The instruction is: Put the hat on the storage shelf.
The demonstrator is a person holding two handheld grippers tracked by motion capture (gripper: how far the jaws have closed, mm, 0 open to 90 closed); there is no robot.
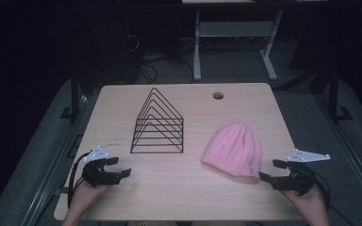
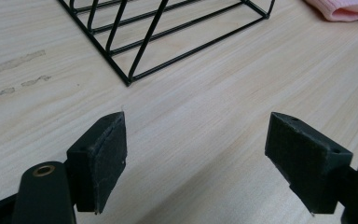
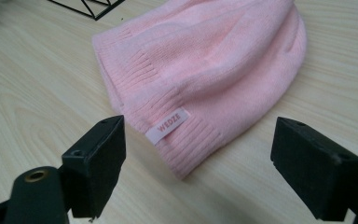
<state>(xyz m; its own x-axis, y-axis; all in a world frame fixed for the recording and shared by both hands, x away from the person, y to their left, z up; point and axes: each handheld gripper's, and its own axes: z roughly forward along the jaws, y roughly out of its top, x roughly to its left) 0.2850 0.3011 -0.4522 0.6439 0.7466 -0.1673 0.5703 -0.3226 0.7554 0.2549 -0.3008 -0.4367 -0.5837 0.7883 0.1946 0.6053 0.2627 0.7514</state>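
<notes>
Wooden table (image 1: pixel 188 197), largest. Black wire file rack (image 1: pixel 158 123) at centre, pink knit beanie (image 1: pixel 234 149) flat to its right. Left gripper (image 1: pixel 120 166) at near-left edge, jaws wide apart, empty. Right gripper (image 1: pixel 271 170) just beside beanie's cuff, jaws wide, empty. Right gripper view reads label (image 3: pixel 167 126), probably "WEDZE".

A pink knit beanie (image 1: pixel 234 149) lies flat right of an upright black wire rack (image 1: pixel 158 123).
</notes>
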